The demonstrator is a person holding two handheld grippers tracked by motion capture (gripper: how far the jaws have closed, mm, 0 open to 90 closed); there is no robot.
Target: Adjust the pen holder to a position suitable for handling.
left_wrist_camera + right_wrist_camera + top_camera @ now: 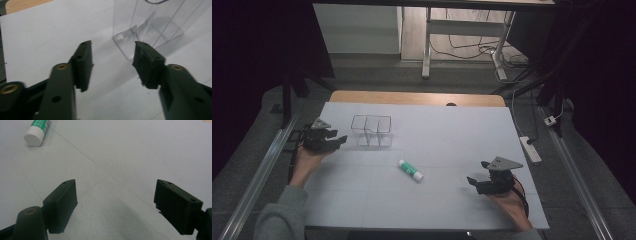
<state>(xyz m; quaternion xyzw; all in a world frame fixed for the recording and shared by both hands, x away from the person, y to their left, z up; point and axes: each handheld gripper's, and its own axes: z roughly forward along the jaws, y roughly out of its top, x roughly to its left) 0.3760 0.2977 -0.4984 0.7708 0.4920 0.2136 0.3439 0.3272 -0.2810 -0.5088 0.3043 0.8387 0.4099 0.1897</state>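
While the left gripper [112,53] stood apart and empty just beside the clear plastic organizer [371,131], the right gripper [115,195] gaped wide near the glue stick [410,170].

glue stick [38,131] label print, unreadable

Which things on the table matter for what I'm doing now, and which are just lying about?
In play:
- clear divided container
- left gripper, its fingers apart just short of it
- glue stick
- right gripper

Lying about:
- power strip
- floor cables
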